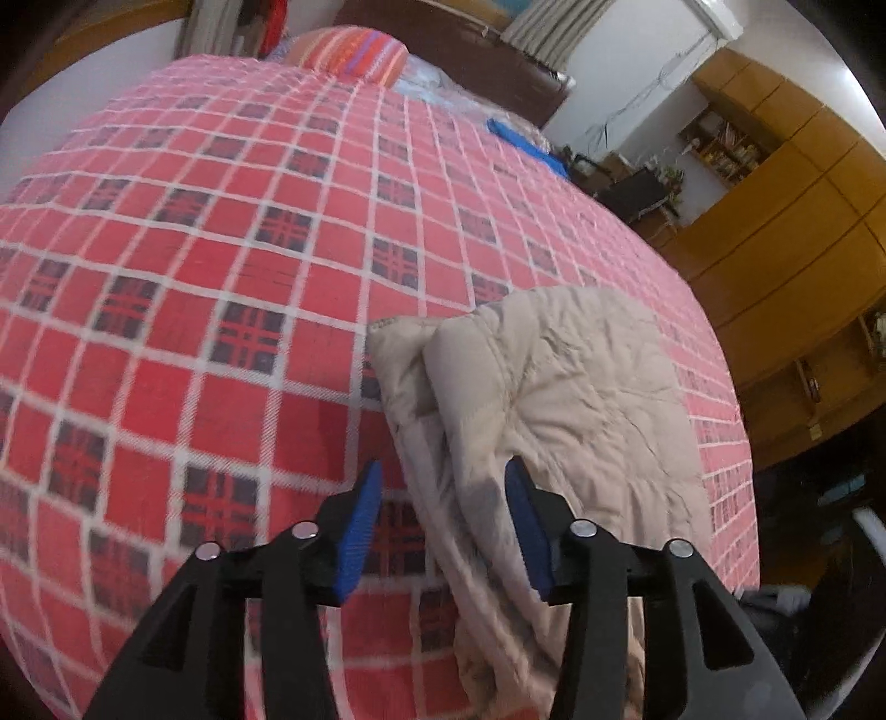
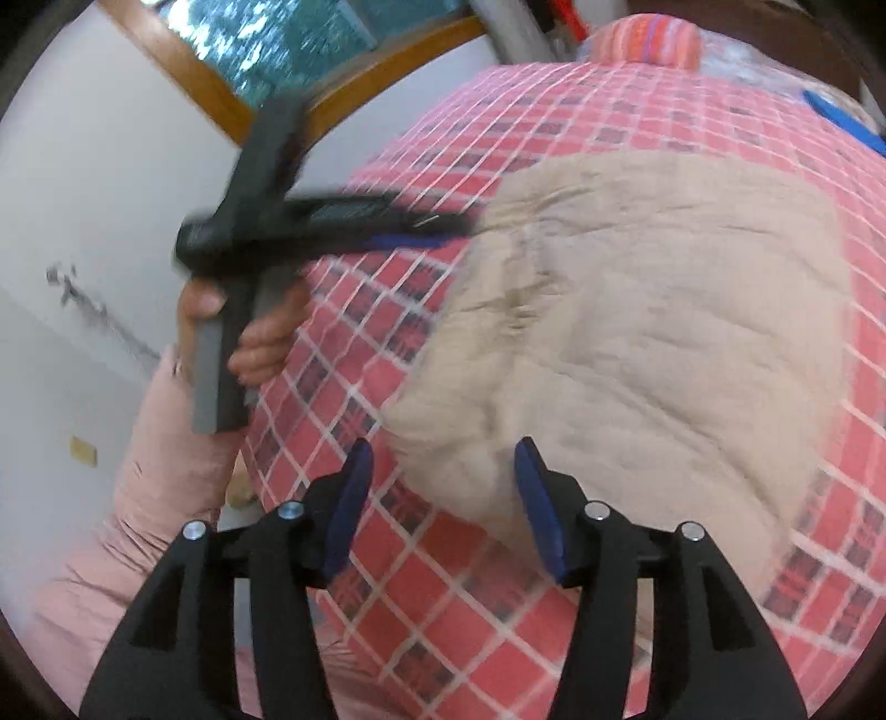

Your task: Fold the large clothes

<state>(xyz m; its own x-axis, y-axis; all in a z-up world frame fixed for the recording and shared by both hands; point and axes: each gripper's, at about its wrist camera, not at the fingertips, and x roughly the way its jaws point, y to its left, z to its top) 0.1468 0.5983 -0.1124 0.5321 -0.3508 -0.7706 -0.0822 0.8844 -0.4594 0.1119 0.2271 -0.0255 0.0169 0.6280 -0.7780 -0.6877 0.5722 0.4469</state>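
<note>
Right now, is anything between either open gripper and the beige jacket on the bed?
Nothing visible. The left gripper is open right over the jacket's folded edge, and the right gripper is open at its near edge. Only the checked bedspread lies around it.

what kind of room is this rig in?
Most likely a bedroom in a home. The work surface is a bed under a red checked cover, with a striped pillow by a dark headboard. Wooden cupboards line the wall, and a beige jacket lies folded on the cover.
</note>
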